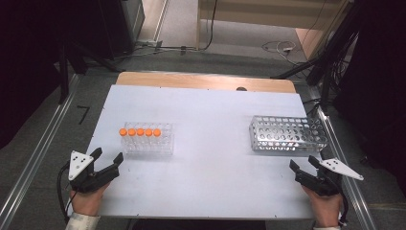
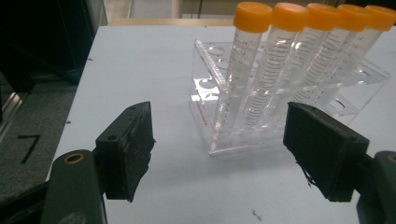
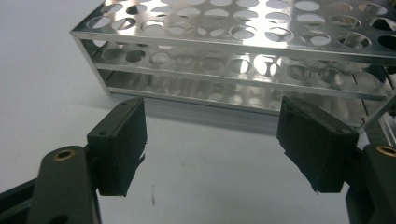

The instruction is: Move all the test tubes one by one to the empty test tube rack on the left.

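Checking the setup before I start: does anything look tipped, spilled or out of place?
Nothing stands out. Five orange-capped tubes stand upright in the clear rack, the metal rack sits flat, and the table shows no spill.

Lab: tube racks (image 1: 289, 134), bench (image 1: 210, 110)

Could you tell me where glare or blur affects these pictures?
Right gripper view: strong glare on the metal rack. Left gripper view: the tubes are sharp, with a bright glint inside the clear rack. High view: soft overall, dark surroundings.
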A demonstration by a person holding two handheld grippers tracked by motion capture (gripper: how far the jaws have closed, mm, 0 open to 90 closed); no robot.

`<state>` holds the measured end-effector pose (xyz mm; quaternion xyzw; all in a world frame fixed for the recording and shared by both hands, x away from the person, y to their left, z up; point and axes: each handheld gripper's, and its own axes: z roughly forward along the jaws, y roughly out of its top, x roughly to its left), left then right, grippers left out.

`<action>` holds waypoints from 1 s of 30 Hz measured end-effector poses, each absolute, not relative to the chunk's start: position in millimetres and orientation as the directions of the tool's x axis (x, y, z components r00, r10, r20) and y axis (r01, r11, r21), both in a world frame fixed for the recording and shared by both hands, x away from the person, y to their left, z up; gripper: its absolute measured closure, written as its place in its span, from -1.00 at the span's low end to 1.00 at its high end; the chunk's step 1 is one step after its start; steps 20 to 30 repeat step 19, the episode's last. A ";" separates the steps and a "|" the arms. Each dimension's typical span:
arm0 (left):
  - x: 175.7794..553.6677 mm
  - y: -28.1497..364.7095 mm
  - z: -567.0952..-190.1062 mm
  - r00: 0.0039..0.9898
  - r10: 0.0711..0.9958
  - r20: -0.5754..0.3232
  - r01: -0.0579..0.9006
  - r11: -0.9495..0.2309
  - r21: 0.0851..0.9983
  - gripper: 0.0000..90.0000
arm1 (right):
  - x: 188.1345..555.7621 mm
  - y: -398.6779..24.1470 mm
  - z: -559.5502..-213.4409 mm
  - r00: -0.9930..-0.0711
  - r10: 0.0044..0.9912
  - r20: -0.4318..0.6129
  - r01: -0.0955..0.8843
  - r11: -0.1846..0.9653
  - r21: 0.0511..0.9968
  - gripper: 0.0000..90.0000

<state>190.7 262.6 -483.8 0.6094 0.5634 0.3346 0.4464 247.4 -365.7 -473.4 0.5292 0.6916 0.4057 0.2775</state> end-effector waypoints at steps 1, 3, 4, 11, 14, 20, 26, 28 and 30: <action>191.3 263.5 -484.5 0.140 0.986 -0.095 0.393 0.033 0.919 -0.46 | 247.9 -367.7 -474.3 -0.279 0.959 0.046 0.511 0.108 0.853 -0.50; 193.0 264.9 -486.4 0.134 0.987 -0.094 0.400 0.034 0.916 -0.46 | 249.0 -371.7 -476.2 -0.263 0.964 0.047 0.515 0.100 0.851 -0.50; 194.0 265.7 -487.6 0.129 0.987 -0.091 0.406 0.031 0.913 -0.46 | 249.7 -373.7 -477.3 -0.254 0.966 0.047 0.518 0.095 0.850 -0.50; 198.3 271.1 -492.1 0.107 0.989 -0.101 0.426 0.046 0.904 -0.46 | 252.9 -384.5 -485.4 -0.211 0.976 0.057 0.550 0.070 0.832 -0.50; 199.6 270.1 -493.5 0.111 0.989 -0.094 0.433 0.038 0.901 -0.46 | 254.1 -386.2 -487.8 -0.205 0.977 0.052 0.556 0.073 0.828 -0.50; 201.5 269.2 -495.8 0.116 0.989 -0.088 0.448 0.027 0.894 -0.48 | 257.4 -389.1 -493.8 -0.193 0.980 0.053 0.576 0.070 0.814 -0.52; 201.5 269.2 -495.8 0.116 0.989 -0.088 0.448 0.027 0.894 -0.48 | 257.4 -389.1 -493.8 -0.193 0.980 0.053 0.576 0.070 0.814 -0.52; 201.5 269.2 -495.8 0.116 0.989 -0.088 0.448 0.027 0.894 -0.48 | 257.4 -389.1 -493.8 -0.193 0.980 0.053 0.576 0.070 0.814 -0.52; 201.5 269.2 -495.8 0.116 0.989 -0.088 0.448 0.027 0.894 -0.48 | 257.4 -389.1 -493.8 -0.193 0.980 0.053 0.576 0.070 0.814 -0.52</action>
